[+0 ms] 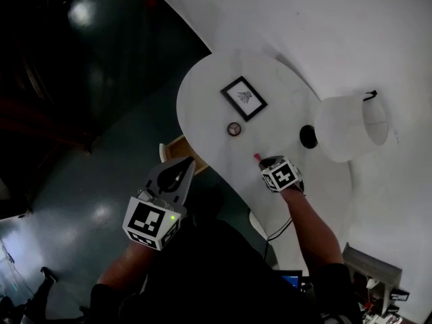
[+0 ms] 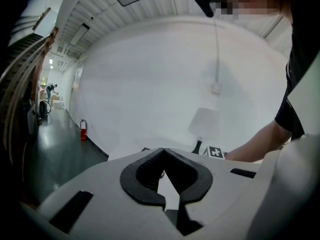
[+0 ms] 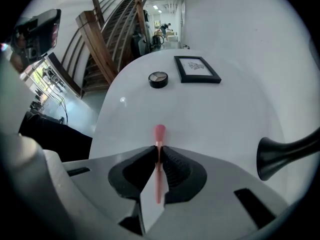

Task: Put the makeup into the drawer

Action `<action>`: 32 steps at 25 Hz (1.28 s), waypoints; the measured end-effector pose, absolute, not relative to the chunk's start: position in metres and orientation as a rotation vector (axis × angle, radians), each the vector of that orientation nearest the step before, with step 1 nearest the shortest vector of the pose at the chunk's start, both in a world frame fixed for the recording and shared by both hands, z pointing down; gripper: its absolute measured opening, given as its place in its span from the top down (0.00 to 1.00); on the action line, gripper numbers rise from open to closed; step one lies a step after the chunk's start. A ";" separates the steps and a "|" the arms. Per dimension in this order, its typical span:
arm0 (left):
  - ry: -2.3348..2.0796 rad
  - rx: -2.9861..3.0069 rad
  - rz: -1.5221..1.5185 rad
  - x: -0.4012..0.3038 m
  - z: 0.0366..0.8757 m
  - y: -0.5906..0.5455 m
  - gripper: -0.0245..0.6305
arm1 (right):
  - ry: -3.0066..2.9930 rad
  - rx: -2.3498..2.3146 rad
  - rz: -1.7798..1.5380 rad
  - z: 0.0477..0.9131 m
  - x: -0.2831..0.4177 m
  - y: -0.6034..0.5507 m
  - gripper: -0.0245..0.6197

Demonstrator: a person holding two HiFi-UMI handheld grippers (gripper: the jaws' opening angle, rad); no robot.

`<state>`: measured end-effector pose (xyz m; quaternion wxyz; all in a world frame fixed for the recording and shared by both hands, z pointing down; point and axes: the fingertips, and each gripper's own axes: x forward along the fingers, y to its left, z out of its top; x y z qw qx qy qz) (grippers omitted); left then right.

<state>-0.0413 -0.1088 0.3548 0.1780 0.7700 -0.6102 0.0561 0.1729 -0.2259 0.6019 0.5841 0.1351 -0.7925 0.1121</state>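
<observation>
Slim pink makeup brush (image 3: 159,132) pinched between the right gripper's (image 3: 158,150) jaws, over the round white table (image 3: 225,114), small round black compact (image 3: 158,79) beyond, left gripper (image 2: 163,152) clenched, empty.

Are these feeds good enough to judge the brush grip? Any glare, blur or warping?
Right gripper view: sharp, evenly lit, pink brush clear in the right gripper; rim warped, corners dark. Head view: white table and lamp shade near blown out, floor dark with glare spots. Left gripper view: heavy barrel warp.

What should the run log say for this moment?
right gripper: shut on pink brush | left gripper: shut, empty | compact: on table
</observation>
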 end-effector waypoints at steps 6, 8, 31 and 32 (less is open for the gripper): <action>-1.811 2.123 0.166 -0.034 0.344 -0.095 0.95 | -1.895 0.283 0.280 0.603 0.174 -0.220 0.89; -1.848 2.097 0.167 -0.034 0.340 -0.089 0.95 | -1.920 0.273 0.288 0.601 0.174 -0.217 0.89; -1.782 2.266 0.233 -0.150 0.330 -0.024 0.95 | -2.220 0.452 0.487 0.516 0.024 -0.132 0.89; -1.755 2.293 0.245 -0.155 0.334 -0.026 0.95 | -2.234 0.468 0.511 0.516 0.013 -0.127 0.89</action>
